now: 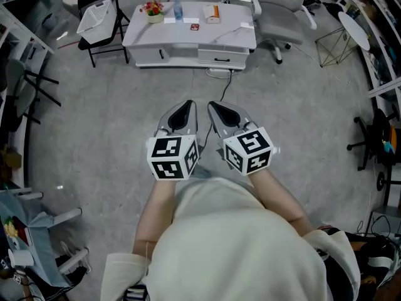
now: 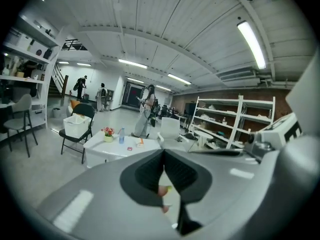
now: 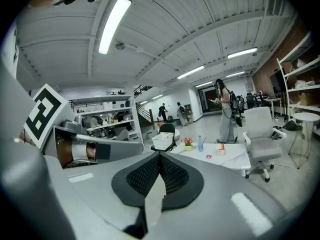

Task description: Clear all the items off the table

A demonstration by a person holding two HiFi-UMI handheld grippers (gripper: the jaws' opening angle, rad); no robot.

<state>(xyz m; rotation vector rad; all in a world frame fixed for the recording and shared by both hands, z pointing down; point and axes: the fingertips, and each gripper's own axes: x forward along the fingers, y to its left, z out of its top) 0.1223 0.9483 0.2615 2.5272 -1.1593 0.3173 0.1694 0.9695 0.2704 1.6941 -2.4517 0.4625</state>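
Head view: water bottle stands upright on the crosswise table.

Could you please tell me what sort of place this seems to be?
Probably a large workshop or lab: a bare grey floor, open metal shelves, ceiling strip lights, and a white table with an office chair beside it.

Left gripper and right gripper side by side, jaws of both closed together, held out ahead on bare forearms, tilted slightly downward
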